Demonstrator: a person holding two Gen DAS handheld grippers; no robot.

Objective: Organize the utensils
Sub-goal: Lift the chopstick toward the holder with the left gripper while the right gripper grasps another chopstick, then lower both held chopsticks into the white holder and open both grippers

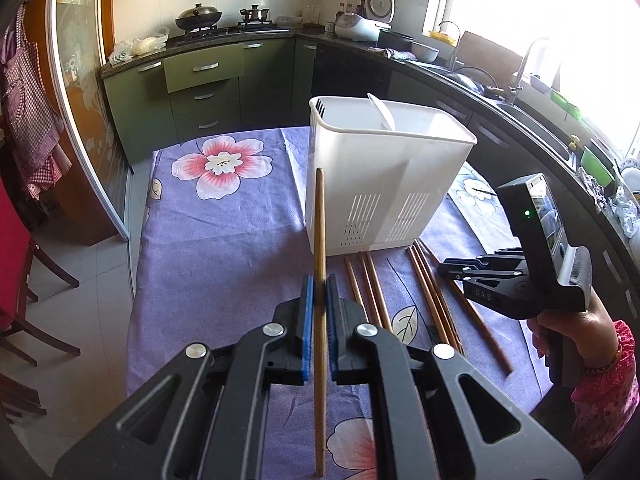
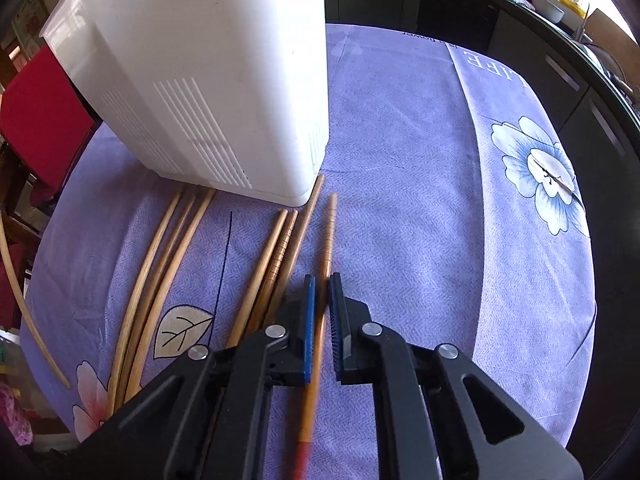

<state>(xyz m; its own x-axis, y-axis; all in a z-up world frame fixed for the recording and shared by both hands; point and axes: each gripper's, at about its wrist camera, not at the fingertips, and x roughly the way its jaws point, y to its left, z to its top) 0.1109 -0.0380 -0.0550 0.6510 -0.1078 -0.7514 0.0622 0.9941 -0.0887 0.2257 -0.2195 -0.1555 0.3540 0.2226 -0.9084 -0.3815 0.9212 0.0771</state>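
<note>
L gripper (image 1: 319,286): jaws clamped on one wooden chopstick (image 1: 319,216), blue pads pressed against both sides of the shaft. Chopstick runs lengthwise between the fingers; its tip reaches up in front of the near wall of the white utensil holder (image 1: 384,184). Stick is lifted clear of the cloth.

R gripper (image 2: 322,280): jaws closed onto a second chopstick (image 2: 328,232) w/ a ribbed section near the tip and a red end near the camera; no earlier view given, so only the closed state is stated. Its tip lies on the cloth just right of the holder's near corner. In the L wrist view the R gripper body (image 1: 516,276) sits low over the chopsticks at right, held by a hand (image 1: 576,328) w/ a pink patterned sleeve.

Loose chopsticks: group of three (image 2: 160,264) lying in front of the holder's slotted wall, another three (image 2: 276,256) beside the R gripper, tips toward the holder's base.

Holder: upright, approx. mid-table, vent slots low on the walls; a white spoon-like utensil (image 1: 382,110) stands inside.

Support: table w/ purple floral cloth (image 1: 224,248).

Surroundings: green kitchen cabinets (image 1: 204,92), stove w/ a wok (image 1: 199,16), rice cooker (image 1: 360,24), sink counter under a bright window. Red chair (image 2: 44,120) left of the table.
</note>
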